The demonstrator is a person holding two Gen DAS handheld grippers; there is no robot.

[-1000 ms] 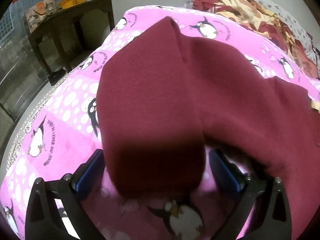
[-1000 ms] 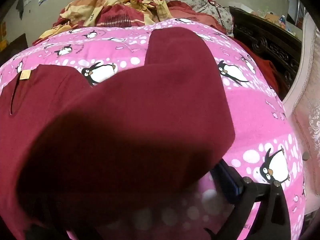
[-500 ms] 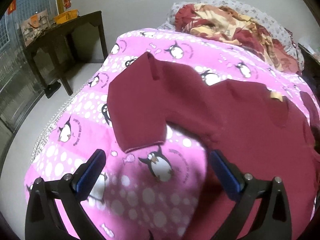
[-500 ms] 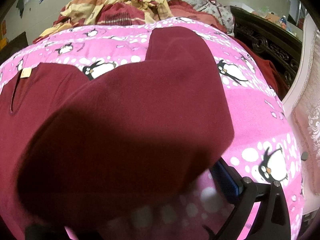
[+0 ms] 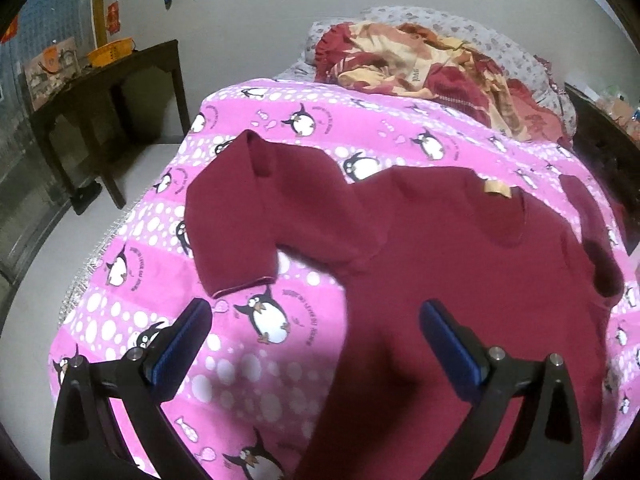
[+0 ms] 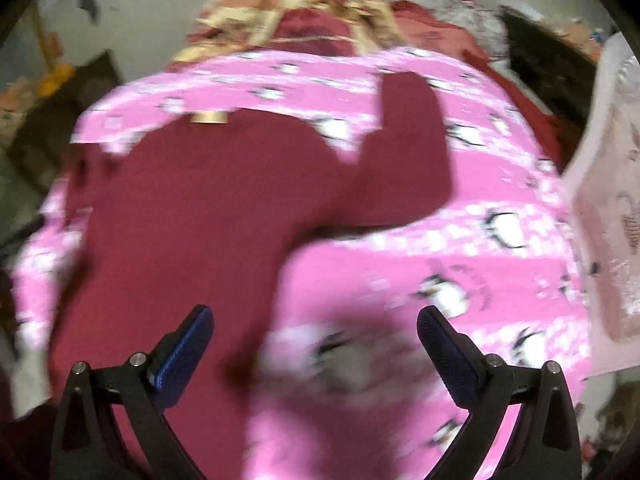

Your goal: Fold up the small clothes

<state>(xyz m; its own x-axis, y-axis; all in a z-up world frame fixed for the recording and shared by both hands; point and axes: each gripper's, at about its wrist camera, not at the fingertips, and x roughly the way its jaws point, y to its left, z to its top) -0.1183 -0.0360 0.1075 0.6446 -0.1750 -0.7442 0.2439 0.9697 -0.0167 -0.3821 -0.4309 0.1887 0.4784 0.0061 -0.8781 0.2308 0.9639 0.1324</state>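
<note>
Maroon sweater [image 5: 460,248] lies flat on the penguin blanket [image 5: 280,344], filling center-right of the left view, tag [image 5: 497,189] at the collar. Left gripper [image 5: 316,336] and right gripper [image 6: 316,340] both spread wide, holding nothing. Soft, limp, light knit: pinch a sleeve cuff [image 5: 244,286] or the hem edge.

A bed with a pink penguin-print cover [image 5: 304,360] carries a maroon sweater [image 5: 460,280] spread flat ahead of the left claw [image 5: 316,344]. Beyond the sweater, a crumpled red-and-yellow blanket [image 5: 432,64] lies at the bed's far end.
</note>
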